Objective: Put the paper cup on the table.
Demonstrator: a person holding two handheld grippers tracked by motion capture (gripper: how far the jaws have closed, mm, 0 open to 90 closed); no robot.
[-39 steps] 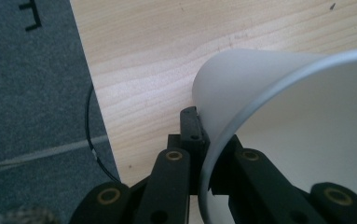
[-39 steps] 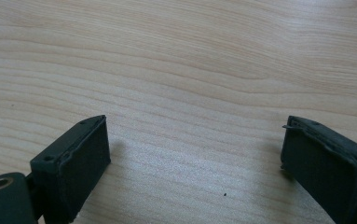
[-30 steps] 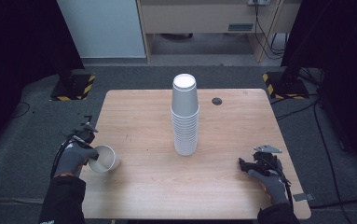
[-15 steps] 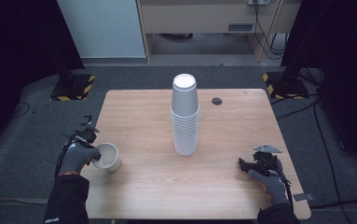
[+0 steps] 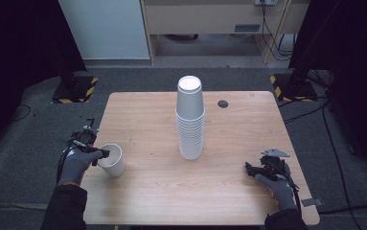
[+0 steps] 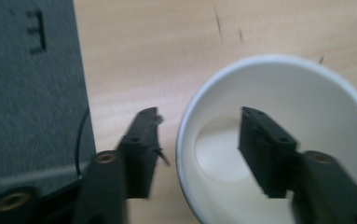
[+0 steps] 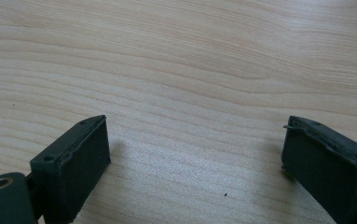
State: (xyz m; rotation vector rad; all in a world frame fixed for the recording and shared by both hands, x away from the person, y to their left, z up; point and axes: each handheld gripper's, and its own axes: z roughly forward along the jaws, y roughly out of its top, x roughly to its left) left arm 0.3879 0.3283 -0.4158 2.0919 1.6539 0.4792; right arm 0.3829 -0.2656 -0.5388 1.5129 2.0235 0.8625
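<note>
Near the left edge of the wooden tabletop (image 5: 147, 191), a single white paper cup (image 5: 112, 160) stands upright with its mouth open to the ceiling, and the left hand-held gripper (image 5: 102, 154) has come in over its rim. Seen in the left gripper view, that left hand-held gripper (image 6: 198, 140) straddles the near wall of the cup (image 6: 278, 140): one black jaw sits inside the mouth, the other stays outside over the bare wood, and a visible gap remains between each jaw and the thin white wall, so the jaws stand apart and are not yet pinching it. The gloved left hand (image 5: 75, 165) wraps the tool from behind, its dark sleeve rising from the lower edge of the high view. At the middle of the tabletop, well apart from the single cup, a tall stack of white cups (image 5: 189, 120) stands upside down, bottoms upward. Behind it and to the right, a small dark round disc (image 5: 223, 104) sits near the far edge. Over by the right front corner, the right hand-held gripper (image 5: 249, 167) rests low on the wood in the gloved right hand (image 5: 279, 187), and the right gripper view shows the right hand-held gripper (image 7: 195, 163) with its jaws spread wide over plain wood grain, with nothing between them.
</note>
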